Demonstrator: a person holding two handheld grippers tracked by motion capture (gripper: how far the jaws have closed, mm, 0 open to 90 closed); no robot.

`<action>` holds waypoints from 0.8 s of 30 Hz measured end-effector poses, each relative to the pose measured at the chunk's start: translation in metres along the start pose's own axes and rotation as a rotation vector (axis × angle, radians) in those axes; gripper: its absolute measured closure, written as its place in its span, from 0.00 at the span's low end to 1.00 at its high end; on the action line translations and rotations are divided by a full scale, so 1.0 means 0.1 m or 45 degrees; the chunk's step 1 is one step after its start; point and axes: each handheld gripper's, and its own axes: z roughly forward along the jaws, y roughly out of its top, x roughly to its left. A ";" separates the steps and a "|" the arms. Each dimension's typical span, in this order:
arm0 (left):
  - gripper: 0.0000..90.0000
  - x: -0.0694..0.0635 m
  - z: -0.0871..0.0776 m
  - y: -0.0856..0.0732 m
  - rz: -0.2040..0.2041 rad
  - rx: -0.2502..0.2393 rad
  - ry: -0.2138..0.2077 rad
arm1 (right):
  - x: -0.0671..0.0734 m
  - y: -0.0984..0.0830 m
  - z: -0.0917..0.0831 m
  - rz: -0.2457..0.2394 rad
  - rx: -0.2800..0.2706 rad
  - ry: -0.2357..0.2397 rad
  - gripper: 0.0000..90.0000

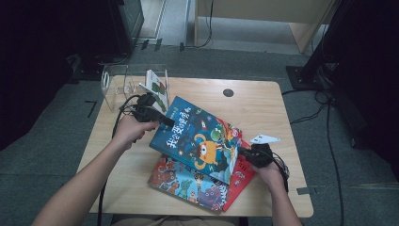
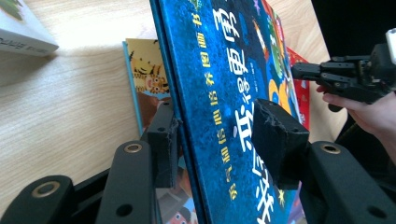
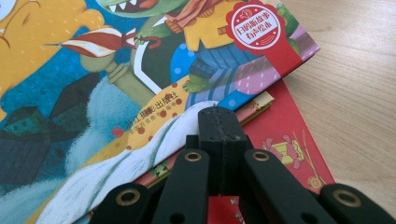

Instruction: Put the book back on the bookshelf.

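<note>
Above the wooden table (image 1: 263,103), the blue book (image 2: 224,116) stands between spread left fingers (image 2: 163,140); right fingers (image 3: 219,140) pressed together.

Wooden table (image 1: 263,113), light grain, rounded corners, standing on grey carpet (image 1: 56,136). Small round dark hole (image 1: 228,92) in the tabletop near its far edge. Clear plastic rack (image 1: 115,84) at the table's far left corner; 1 white book with green and red pictures (image 1: 157,87) leans upright at its right end. Black cables (image 1: 324,117) lie on the carpet right of the table. Pale wooden furniture (image 1: 263,19) stands beyond the table's far side.
</note>
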 end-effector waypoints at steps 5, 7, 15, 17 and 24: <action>0.59 -0.07 -0.04 0.04 -0.027 0.024 -0.018 | 0.01 0.01 0.00 -0.010 0.003 -0.012 1.00; 0.60 -0.08 -0.05 0.04 -0.029 0.022 -0.026 | 0.01 0.01 0.00 -0.012 0.004 -0.012 1.00; 0.65 -0.11 0.00 0.07 -0.044 0.067 -0.088 | 0.02 0.01 0.00 -0.015 0.013 -0.019 1.00; 0.66 -0.15 0.04 0.08 -0.026 0.092 -0.106 | 0.02 0.01 0.00 -0.015 0.013 -0.019 1.00; 0.71 -0.25 0.04 0.11 0.000 0.085 -0.143 | 0.05 0.02 0.03 -0.043 0.004 -0.024 1.00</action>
